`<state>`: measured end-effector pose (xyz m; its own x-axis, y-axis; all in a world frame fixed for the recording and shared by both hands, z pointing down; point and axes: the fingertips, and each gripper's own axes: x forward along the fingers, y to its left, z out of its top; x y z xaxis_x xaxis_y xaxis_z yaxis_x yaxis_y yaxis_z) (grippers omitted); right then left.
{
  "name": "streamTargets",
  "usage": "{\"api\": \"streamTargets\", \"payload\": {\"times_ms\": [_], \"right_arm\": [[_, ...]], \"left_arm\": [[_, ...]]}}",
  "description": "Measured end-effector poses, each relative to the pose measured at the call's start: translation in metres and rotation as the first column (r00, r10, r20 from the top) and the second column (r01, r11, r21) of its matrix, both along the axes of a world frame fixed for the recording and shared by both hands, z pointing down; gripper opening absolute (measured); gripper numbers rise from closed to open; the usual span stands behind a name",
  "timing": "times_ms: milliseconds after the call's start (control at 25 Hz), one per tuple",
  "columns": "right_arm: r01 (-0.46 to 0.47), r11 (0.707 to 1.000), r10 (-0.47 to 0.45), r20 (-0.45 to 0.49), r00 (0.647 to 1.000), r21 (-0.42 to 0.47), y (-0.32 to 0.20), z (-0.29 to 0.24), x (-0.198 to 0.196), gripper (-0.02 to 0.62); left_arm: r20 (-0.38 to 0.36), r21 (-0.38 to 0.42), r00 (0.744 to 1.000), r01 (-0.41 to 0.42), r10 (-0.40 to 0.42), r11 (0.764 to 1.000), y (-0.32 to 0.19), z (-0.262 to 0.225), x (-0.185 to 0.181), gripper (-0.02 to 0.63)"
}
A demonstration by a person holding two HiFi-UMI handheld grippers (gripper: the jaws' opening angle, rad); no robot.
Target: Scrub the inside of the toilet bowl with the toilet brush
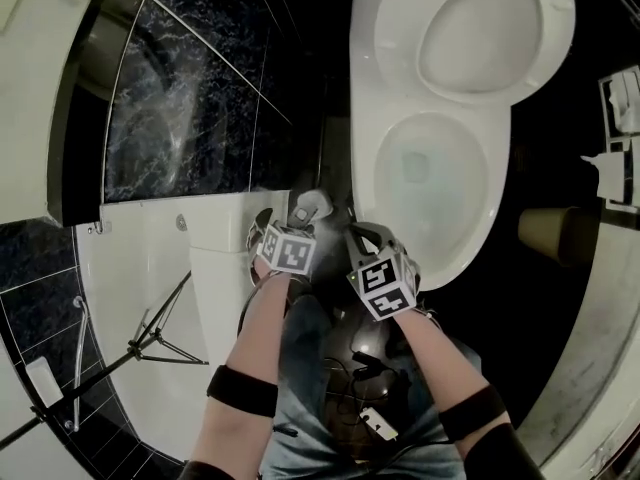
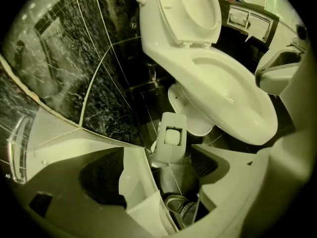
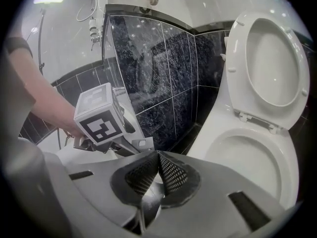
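Left gripper (image 2: 169, 152) fingers apart over toilet brush (image 2: 171, 133) — light, stiff, probably slick; grab its handle top. Right gripper (image 3: 158, 155) fingers together, empty.

Toilet (image 1: 368, 168) at 1 o'clock: white, smooth, v. glossy, ceramic look. Wall tiles (image 1: 190, 98) at 10-11: dark marbled stone look, polished, reflective. Brush handle (image 2: 171, 137): white matt plastic. Holder (image 2: 178, 185) under it: shiny metal. Right gripper (image 3: 158, 155) pads (image 3: 173, 175): dark, rough, dotted.
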<state>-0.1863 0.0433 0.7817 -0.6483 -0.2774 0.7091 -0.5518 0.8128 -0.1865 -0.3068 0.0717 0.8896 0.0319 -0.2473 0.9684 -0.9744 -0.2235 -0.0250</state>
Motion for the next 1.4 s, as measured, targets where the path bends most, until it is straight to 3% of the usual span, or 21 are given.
{"api": "streamTargets", "payload": {"times_ms": [240,440,800,1200,1400], "right_arm": [[-0.017,1.000,0.017,-0.009,1.000,0.000,0.005,-0.048,0.015,0.014],[-0.046,0.999,0.046,-0.006,0.999,0.012,0.008,-0.128,0.034,0.014],[-0.096,0.993,0.096,0.010,0.995,0.063,0.012,-0.281,0.084,0.014],[-0.216,0.967,0.214,0.028,0.976,0.138,0.015,-0.407,0.191,0.014],[-0.294,0.947,0.290,0.054,0.956,0.127,0.023,-0.442,0.246,0.014]], "left_arm": [[-0.001,0.045,1.000,-0.002,0.002,0.999,0.017,-0.075,0.006,0.415],[0.000,0.173,1.000,-0.014,0.014,0.985,0.019,-0.185,0.022,0.269],[-0.055,0.380,0.997,-0.031,0.056,0.924,0.033,-0.374,0.079,0.016],[-0.148,0.508,0.975,-0.068,0.164,0.859,0.044,-0.534,0.154,0.005],[-0.186,0.524,0.972,-0.025,0.143,0.851,0.046,-0.570,0.165,0.005]]}}
